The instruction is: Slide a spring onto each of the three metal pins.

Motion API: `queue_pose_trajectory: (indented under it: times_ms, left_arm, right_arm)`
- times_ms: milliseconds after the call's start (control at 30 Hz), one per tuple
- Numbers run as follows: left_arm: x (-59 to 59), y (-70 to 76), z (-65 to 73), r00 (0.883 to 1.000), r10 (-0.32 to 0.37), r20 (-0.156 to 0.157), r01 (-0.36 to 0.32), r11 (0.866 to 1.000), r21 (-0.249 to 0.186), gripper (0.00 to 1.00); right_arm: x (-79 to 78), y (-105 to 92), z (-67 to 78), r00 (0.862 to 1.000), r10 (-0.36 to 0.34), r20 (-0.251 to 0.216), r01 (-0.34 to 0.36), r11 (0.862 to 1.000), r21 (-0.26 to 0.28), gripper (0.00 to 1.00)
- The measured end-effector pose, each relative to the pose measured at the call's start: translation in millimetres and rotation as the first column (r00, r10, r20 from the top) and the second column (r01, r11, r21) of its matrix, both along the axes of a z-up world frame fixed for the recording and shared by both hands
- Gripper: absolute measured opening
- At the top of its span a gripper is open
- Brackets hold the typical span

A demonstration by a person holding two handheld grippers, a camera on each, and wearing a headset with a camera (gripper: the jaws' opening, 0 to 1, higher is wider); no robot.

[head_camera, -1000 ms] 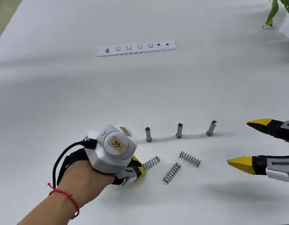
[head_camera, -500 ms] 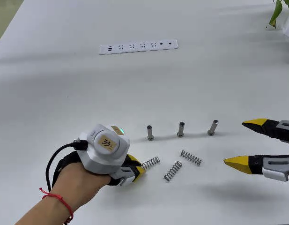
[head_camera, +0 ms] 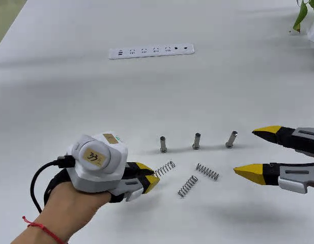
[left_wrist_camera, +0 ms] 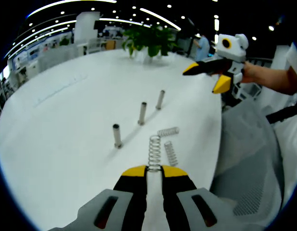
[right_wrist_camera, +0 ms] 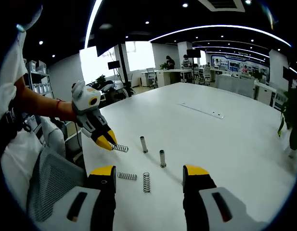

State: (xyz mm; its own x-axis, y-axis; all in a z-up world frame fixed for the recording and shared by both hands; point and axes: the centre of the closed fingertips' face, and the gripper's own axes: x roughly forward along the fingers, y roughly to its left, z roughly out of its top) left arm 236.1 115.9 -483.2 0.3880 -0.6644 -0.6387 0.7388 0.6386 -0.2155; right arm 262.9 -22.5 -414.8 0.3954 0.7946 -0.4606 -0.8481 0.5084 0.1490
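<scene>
White workbench (head_camera: 70, 101) runs back to a power strip (head_camera: 151, 50) lying flat near the far edge, with the leaves of a plant (head_camera: 301, 14) at the far right corner. At the left, the left gripper (head_camera: 151, 180) has its yellow-tipped jaws pinched together on one end of the held spring (head_camera: 165, 168). Most of the coil sticks out free beyond the tips and aims toward the row of pins. Gripping it by the end looks deliberate, since it leaves the open bore clear to go over a pin. In the right gripper view this spring seems raised off the table. Just beyond its free end stands the left pin (head_camera: 163, 144), a short grey metal post, upright on a slightly wider foot and bare of any spring. Next to the right lies the middle spring (head_camera: 187, 186), loose on the table, a thin silvery coil set at a slant. Behind it stands the bare middle pin (head_camera: 196, 141). The right spring (head_camera: 206, 172) lies near the middle one, apart from it and angled the other way. The right pin (head_camera: 230, 139) ends the row and looks slightly tilted. Farthest right, the right gripper (head_camera: 246, 151) hovers with its jaws spread wide and nothing between them. It points at the loose springs, probably ready to take one or steady a pin.
</scene>
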Motion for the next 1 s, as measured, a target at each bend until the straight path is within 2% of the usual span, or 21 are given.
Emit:
queue_pose_trajectory:
  times_ms: [167,267,300,400,433,467,533,667,833,933,1000]
  left_arm:
    - [4.9,-8.2,31.9,0.997,0.033,0.067,-0.026,0.994,-0.103,0.1]
    - [7.9,-15.6,51.4,0.993,0.042,0.112,-0.023,0.986,-0.163,0.1]
    - [8.9,-19.9,61.7,0.991,0.048,0.128,-0.022,0.979,-0.201,0.1]
    - [12.2,-26.2,81.5,0.984,0.07,0.164,-0.025,0.965,-0.261,0.1]
    - [13.3,-29.2,90.6,0.982,0.083,0.171,-0.029,0.954,-0.298,0.1]
    - [13.6,-30.1,93.7,0.981,0.088,0.172,-0.031,0.95,-0.311,0.1]
    - [14.6,-35.5,109.3,0.977,0.108,0.185,-0.032,0.928,-0.371,0.1]
    - [13.1,-42.0,120.9,0.974,0.104,0.203,-0.016,0.918,-0.397,0.1]
    - [11.6,-49.1,132.8,0.969,0.103,0.226,0.004,0.904,-0.428,0.1]
    - [10.5,-52.6,137.2,0.968,0.1,0.232,0.013,0.898,-0.439,0.1]
    - [10.8,-54.6,139.1,0.967,0.098,0.236,0.018,0.896,-0.443,0.1]
  right_arm:
    - [-0.3,17.7,26.9,1.0,-0.003,-0.027,0.006,0.994,0.107,0.5]
    - [-1.7,30.7,42.0,0.997,-0.008,-0.077,0.023,0.981,0.194,0.45]
    - [-1.4,36.1,49.1,0.996,-0.012,-0.092,0.033,0.971,0.235,0.43]
    - [-1.7,46.1,61.0,0.991,-0.013,-0.134,0.054,0.95,0.307,0.4]
    - [-0.9,49.6,66.3,0.988,-0.016,-0.152,0.068,0.938,0.34,0.38]
    - [-0.5,50.6,68.1,0.987,-0.018,-0.16,0.075,0.933,0.353,0.37]
    - [2.3,54.8,74.6,0.979,-0.028,-0.203,0.109,0.909,0.402,0.33]
    - [9.3,59.0,78.7,0.971,-0.031,-0.236,0.136,0.886,0.444,0.31]
    - [10.9,64.2,88.0,0.953,-0.028,-0.301,0.187,0.836,0.516,0.27]
    - [10.9,65.0,88.3,0.953,-0.032,-0.302,0.193,0.834,0.518,0.24]
    - [9.2,67.1,90.9,0.952,-0.023,-0.306,0.19,0.827,0.529,0.22]
